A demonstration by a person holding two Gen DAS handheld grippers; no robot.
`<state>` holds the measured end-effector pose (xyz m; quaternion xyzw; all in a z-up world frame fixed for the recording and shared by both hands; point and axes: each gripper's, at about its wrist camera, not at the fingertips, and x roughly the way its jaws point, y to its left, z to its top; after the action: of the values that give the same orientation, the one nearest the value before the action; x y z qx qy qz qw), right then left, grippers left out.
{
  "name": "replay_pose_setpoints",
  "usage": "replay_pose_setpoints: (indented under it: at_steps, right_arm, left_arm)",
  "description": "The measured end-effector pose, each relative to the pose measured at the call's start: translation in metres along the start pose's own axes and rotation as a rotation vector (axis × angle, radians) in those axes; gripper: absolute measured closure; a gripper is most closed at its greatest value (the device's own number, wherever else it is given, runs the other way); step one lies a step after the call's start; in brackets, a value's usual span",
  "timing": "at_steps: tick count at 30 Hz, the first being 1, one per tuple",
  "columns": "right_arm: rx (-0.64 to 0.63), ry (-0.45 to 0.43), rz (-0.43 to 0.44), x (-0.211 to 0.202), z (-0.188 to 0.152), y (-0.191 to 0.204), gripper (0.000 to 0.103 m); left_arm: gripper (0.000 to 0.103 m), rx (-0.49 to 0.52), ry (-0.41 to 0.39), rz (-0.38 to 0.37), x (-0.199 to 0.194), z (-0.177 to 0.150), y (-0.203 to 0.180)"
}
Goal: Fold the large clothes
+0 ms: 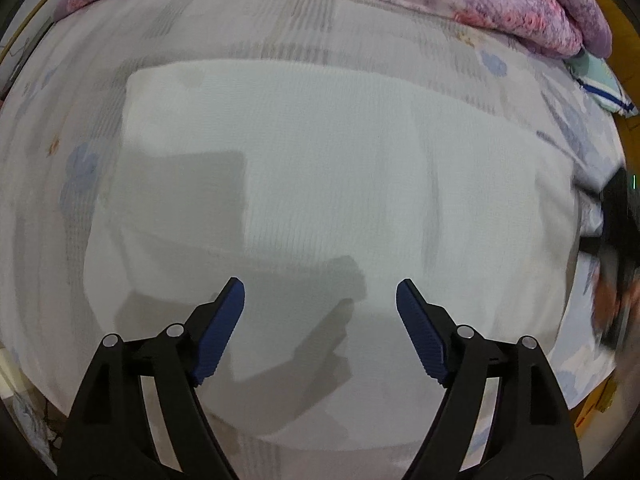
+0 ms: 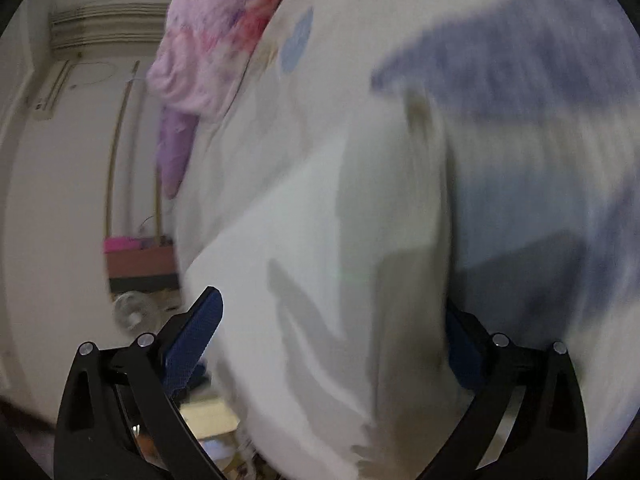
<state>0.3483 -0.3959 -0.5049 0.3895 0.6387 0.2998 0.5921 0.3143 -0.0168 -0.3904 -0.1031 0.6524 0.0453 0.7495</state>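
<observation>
Left claw: the left gripper (image 1: 320,292) hangs over the white garment (image 1: 312,168) with its jaws spread wide; nothing sits between the blue pads (image 1: 224,328), and no contact with the cloth shows.
Right claw: the right gripper (image 2: 332,308) is spread wide too; white cloth (image 2: 328,280) fills the gap between its fingers, hiding most of the right-hand pad. Blur keeps me from telling whether it touches.
Garment place: folded into a flat rectangle on the floral bedsheet (image 1: 52,128), below the pink quilt (image 1: 500,4).
Garment axis: its long side runs left to right in the left wrist view, with a crease near the right end.
Edge of frame: a dark blurred shape (image 1: 618,240) shows at the rectangle's right end.
</observation>
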Motion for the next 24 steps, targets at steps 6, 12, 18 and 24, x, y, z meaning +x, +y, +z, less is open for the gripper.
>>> replay_pose_setpoints:
  at_steps: [6, 12, 18, 24]
  right_arm:
    - [0.171, 0.029, 0.007, 0.003, -0.064, -0.011, 0.008]
    - [0.086, 0.017, -0.406, 0.027, -0.064, 0.034, 0.025]
    - [0.087, -0.022, -0.593, 0.031, -0.073, 0.048, 0.042]
    - [0.093, -0.007, -0.697, 0.043, -0.071, 0.053, 0.038]
  left_arm:
    - [0.022, 0.03, -0.038, -0.042, -0.003, 0.03, -0.007]
    - [0.057, 0.024, -0.026, -0.124, 0.001, 0.075, -0.015]
    - [0.103, 0.049, 0.069, -0.126, 0.011, 0.133, -0.038]
    - [0.103, 0.094, 0.184, -0.092, 0.039, 0.18, -0.071]
